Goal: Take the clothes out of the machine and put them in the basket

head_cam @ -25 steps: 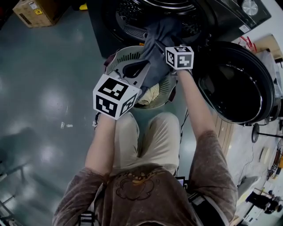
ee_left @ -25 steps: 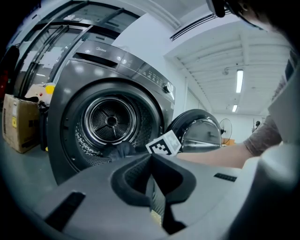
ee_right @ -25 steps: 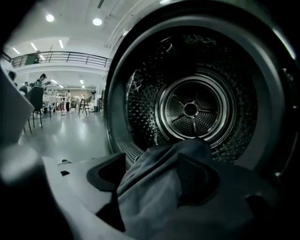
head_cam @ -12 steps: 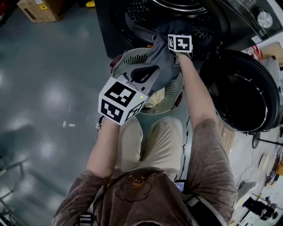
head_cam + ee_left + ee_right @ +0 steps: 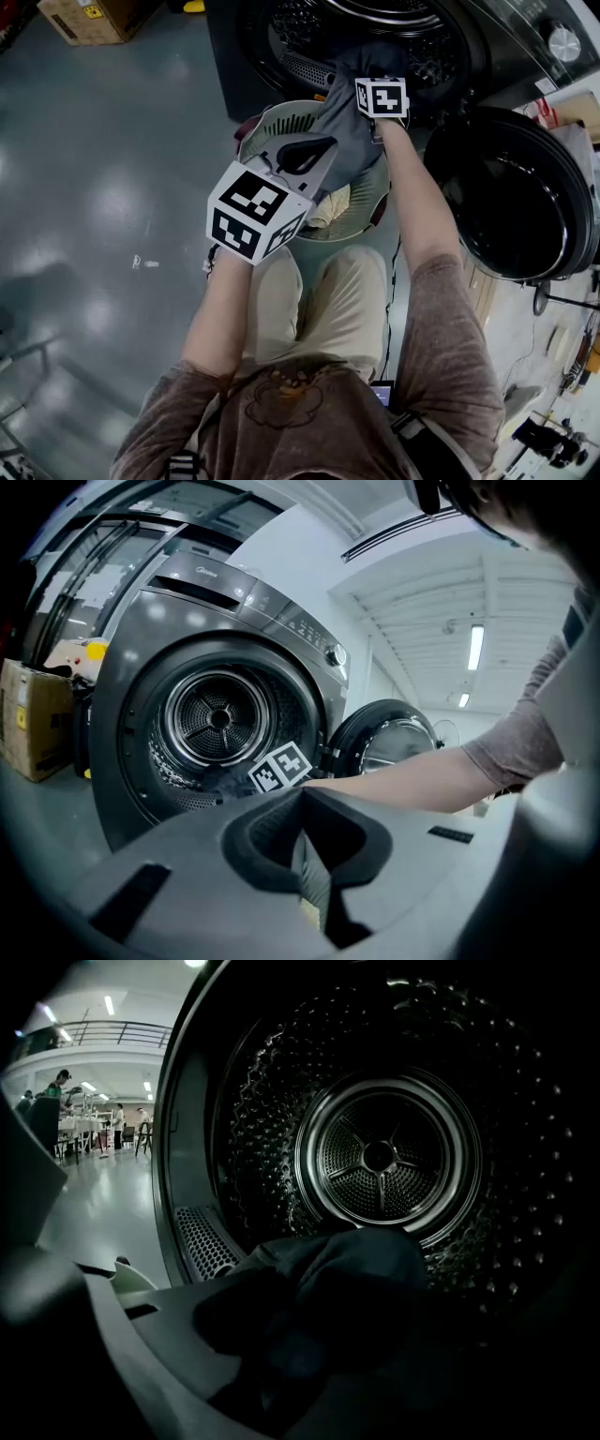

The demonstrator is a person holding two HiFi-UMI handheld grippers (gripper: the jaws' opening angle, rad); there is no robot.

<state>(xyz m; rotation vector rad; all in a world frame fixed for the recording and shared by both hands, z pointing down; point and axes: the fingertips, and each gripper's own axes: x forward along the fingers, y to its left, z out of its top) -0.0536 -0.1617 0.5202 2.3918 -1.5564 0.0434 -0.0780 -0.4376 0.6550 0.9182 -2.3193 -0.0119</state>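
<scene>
The grey garment [image 5: 352,141] hangs from the machine drum [image 5: 380,1157] mouth down into the basket [image 5: 272,117]. The right gripper [image 5: 309,1335] jaws have just been closing on its bunched end inside that mouth. The left gripper [image 5: 305,864] is pinched on it just outside. Next, I think, comes pulling it all out

1. The right gripper [image 5: 309,1340] has left the far rim of the basket [image 5: 265,127]. It now sits further on, at the mouth of the machine [image 5: 234,66].
2. Its jaws have just been closing, from wide apart to a pinch on the dark garment [image 5: 349,131] bunched between them.
3. The person's right arm [image 5: 412,206] now reaches out longer across the basket's right edge.
</scene>
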